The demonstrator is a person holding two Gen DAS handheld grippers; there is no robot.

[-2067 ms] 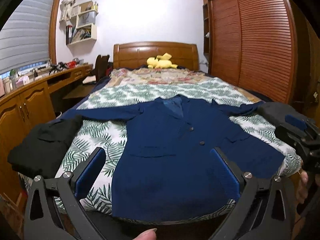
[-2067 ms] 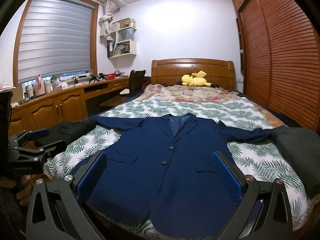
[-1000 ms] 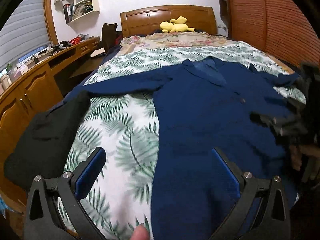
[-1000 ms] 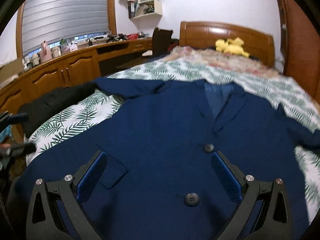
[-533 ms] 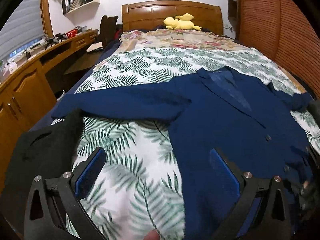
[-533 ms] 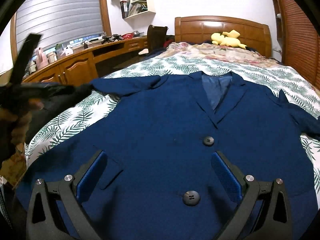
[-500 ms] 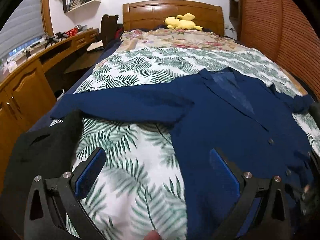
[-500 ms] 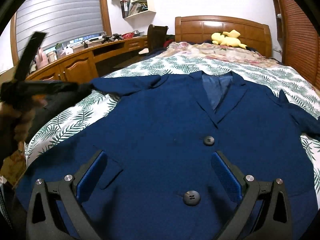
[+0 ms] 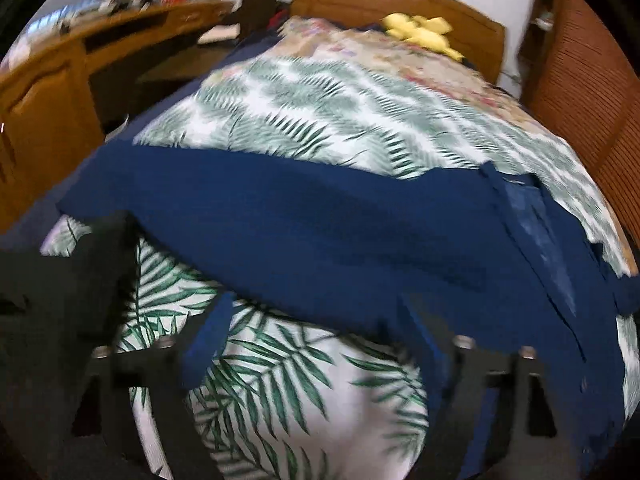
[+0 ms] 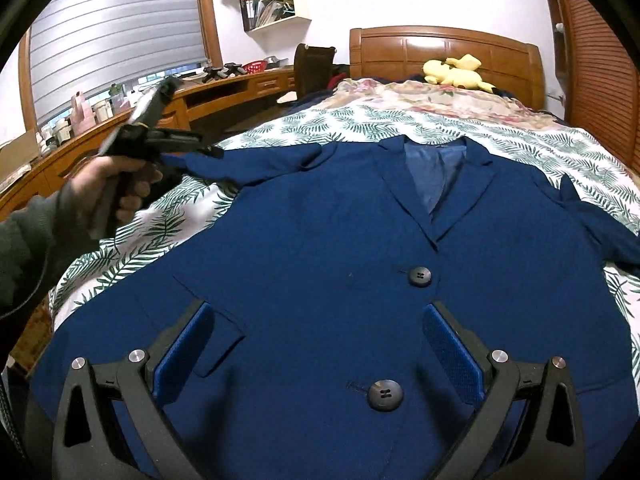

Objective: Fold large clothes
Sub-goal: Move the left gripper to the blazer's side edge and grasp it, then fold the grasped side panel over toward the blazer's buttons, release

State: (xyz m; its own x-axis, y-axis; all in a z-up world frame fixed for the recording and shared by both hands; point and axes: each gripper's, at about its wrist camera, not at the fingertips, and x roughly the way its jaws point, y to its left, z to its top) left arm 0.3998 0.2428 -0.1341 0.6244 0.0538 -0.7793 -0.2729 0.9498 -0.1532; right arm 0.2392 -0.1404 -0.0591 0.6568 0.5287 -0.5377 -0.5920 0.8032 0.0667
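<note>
The left tool [image 9: 308, 340] has swung away from the blue jacket's [image 10: 340, 248] front, out to the left side of the bed [image 9: 320, 120], and now hangs over the jacket's outstretched sleeve [image 9: 260, 216]. Its jaws, spread wide a second ago, have just been closing, with the sleeve's near edge between them. In the right wrist view the hand [image 10: 108, 188] gripping it has gone from the near left corner to the sleeve's far end.

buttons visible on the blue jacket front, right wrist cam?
2. Upper button sits just below the lapel V; lower button lies between the open right gripper fingers. More may be hidden below the frame edge.
</note>
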